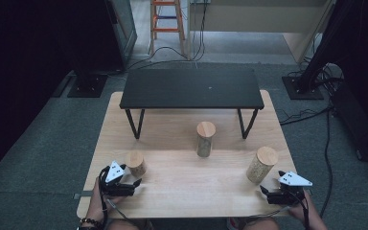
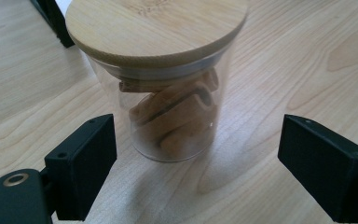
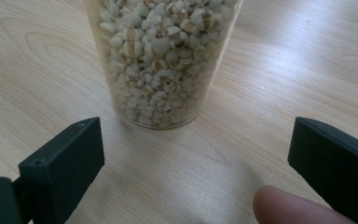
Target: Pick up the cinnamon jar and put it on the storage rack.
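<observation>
1. Jars on the worktop are what my two grippers face; the short jar with its bamboo lid stands upright just ahead of my left gripper, rolled brown sticks inside it.
2. My left fingers stand apart, one to each side of that jar's base, and do not touch the glass.
3. My right gripper points at the grain jar, upright near the worktop's right edge; its fingers are spread wide, short of the jar and gripping nothing.
4. A fingertip of my own hand shows at the bottom of the right gripper view.
5. Farther off, a third jar stands mid-worktop.
6. Beyond it, a black shelf on thin legs spans the far end.
</observation>
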